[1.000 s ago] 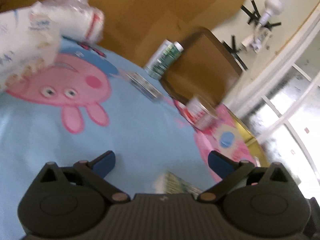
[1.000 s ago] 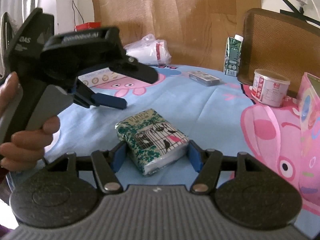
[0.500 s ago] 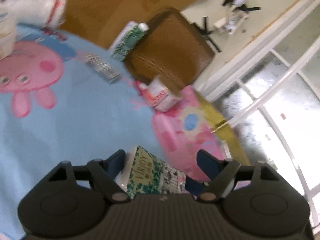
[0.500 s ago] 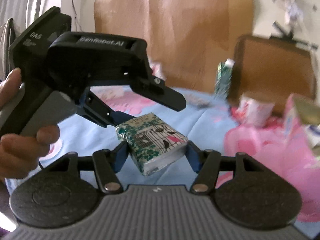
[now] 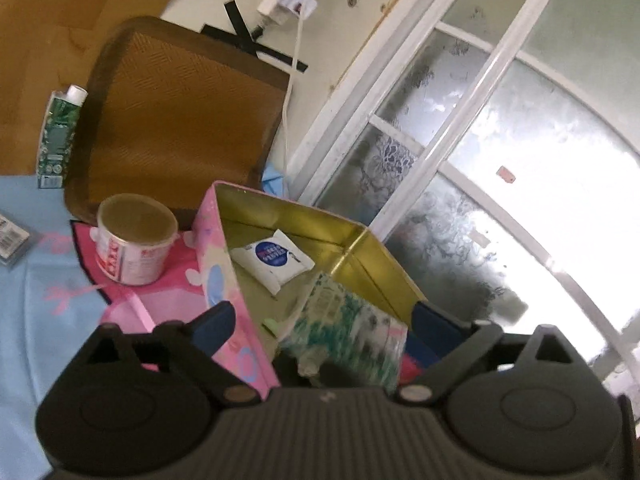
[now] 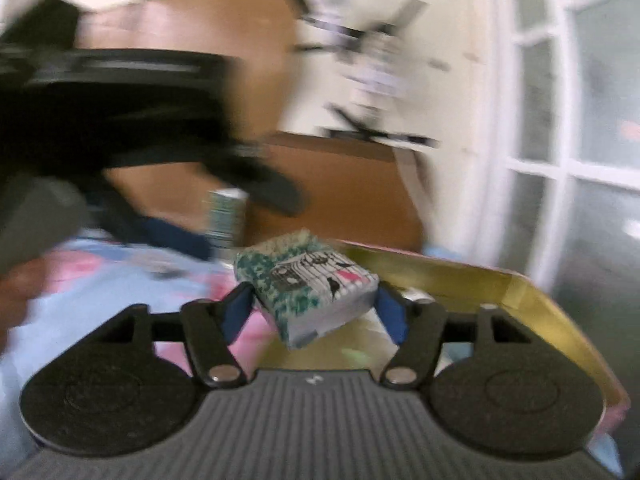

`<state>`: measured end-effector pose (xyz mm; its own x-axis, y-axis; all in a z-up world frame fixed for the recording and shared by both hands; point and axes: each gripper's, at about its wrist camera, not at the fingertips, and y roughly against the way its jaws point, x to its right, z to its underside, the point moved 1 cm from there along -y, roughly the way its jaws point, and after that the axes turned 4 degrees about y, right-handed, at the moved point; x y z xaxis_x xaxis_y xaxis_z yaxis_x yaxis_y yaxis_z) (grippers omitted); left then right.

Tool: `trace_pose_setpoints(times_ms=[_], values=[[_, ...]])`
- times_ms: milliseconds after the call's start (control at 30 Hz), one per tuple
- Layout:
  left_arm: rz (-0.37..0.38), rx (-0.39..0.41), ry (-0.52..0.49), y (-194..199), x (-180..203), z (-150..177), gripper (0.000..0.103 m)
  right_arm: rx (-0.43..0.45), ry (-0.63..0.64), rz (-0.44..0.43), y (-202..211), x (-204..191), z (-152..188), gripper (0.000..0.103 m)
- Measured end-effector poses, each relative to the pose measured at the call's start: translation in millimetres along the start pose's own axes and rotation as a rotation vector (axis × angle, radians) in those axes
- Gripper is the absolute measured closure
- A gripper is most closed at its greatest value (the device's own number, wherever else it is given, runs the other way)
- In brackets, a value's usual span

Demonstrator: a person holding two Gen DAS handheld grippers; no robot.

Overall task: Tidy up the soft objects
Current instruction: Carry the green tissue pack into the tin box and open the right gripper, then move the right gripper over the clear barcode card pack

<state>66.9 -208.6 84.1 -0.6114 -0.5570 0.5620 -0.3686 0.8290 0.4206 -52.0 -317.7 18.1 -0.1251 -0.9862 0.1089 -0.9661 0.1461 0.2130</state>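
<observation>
Tissue pack over the open tin – both fingers pairs just widened

Tissue pack (image 6: 308,284), green print with a birdcage drawing, hangs tilted between the fingers of the right gripper (image 6: 314,314). It sits above the near edge of the tin (image 6: 520,284), gold inside and pink outside. The right fingers have just been opening. The blue pads are close against both sides of the pack, and blur keeps me from telling whether they still press on it.

Left wrist view: the left gripper (image 5: 322,322) has its fingers spread wide, having just opened further, and holds nothing. The pack (image 5: 348,320) shows smeared in the gap between them, clear of both pads, over the tin (image 5: 360,236). One left finger (image 5: 212,326) sits outside the tin's pink wall.

Inside the tin – a white sachet (image 5: 272,258) with a blue round mark lies flat on the floor of it.

On the bench (image 5: 40,300), under a blue cartoon cloth, a can with a red label (image 5: 136,252) stands just beside the tin. A green carton (image 5: 58,140) stands farther off, next to a woven chair back (image 5: 176,120).

Right wrist view: the left gripper (image 6: 180,236) is a dark blur at left, apart from the pack.
</observation>
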Motion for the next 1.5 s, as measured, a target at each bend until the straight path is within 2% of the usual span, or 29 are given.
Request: trace_pose_setpoints(times_ms=[33,100,200,300,433,500,600,733,800,833,933,1033,1233,1300,1333,1400,1500], values=[[-0.009,-0.002,0.0,-2.3,0.2,3.6,0.005,-0.031,-0.012,0.031,-7.6,7.9,3.6,0.014],[-0.037,0.003,-0.018,1.7,-3.4,11.3,0.005,-0.05,-0.069,0.06,-11.9,24.9,9.0,0.014],[-0.109,0.025,-0.028,15.3,-21.8,18.0,0.005,-0.017,-0.182,0.034,-10.8,39.4,9.3,0.014],[-0.174,0.066,0.036,44.8,-61.1,23.7,0.005,0.038,-0.205,-0.022,-5.6,24.5,-1.6,0.021],[-0.336,0.15,0.112,91.1,-121.8,28.9,0.005,0.075,-0.157,-0.142,-2.9,-15.6,-19.7,0.028],[-0.429,0.18,0.128,111.3,-148.1,32.8,0.005,0.034,-0.145,-0.26,-14.1,-41.7,-28.8,0.034],[-0.514,0.222,0.197,141.0,-187.6,39.9,0.005,-0.03,-0.099,-0.411,-37.4,-87.5,-38.1,0.039],[-0.545,0.273,0.275,165.9,-219.1,49.0,0.005,-0.114,-0.044,-0.479,-80.4,-141.2,-41.9,0.039],[-0.531,0.281,0.295,167.1,-224.6,51.0,0.005,-0.162,-0.042,-0.484,-107.9,-160.6,-44.0,0.038],[-0.515,0.295,0.289,168.0,-224.1,50.4,0.005,-0.177,-0.035,-0.467,-123.8,-169.2,-45.6,0.035],[-0.518,0.285,0.26,163.7,-219.4,47.9,0.005,-0.202,-0.026,-0.417,-160.6,-185.6,-49.8,0.018],[-0.526,0.282,0.244,163.7,-216.6,49.7,0.005,-0.222,-0.007,-0.369,-192.1,-193.0,-50.6,0.012],[-0.528,0.268,0.256,162.6,-220.4,50.6,0.005,-0.333,0.04,-0.337,-242.4,-203.3,-46.9,0.011],[-0.532,0.265,0.252,160.7,-220.6,50.1,0.004,-0.405,0.065,-0.346,-257.2,-209.0,-38.3,0.009],[-0.533,0.264,0.25,160.1,-220.7,50.2,0.004,-0.407,0.018,-0.369,-260.6,-204.7,-39.2,0.01],[-0.534,0.262,0.248,159.1,-221.4,49.9,0.003,-0.417,0.006,-0.37,-260.4,-200.7,-38.8,0.01],[-0.536,0.26,0.246,158.5,-222.0,50.1,0.003,-0.392,0.036,-0.385,-252.8,-203.8,-38.6,0.023]])
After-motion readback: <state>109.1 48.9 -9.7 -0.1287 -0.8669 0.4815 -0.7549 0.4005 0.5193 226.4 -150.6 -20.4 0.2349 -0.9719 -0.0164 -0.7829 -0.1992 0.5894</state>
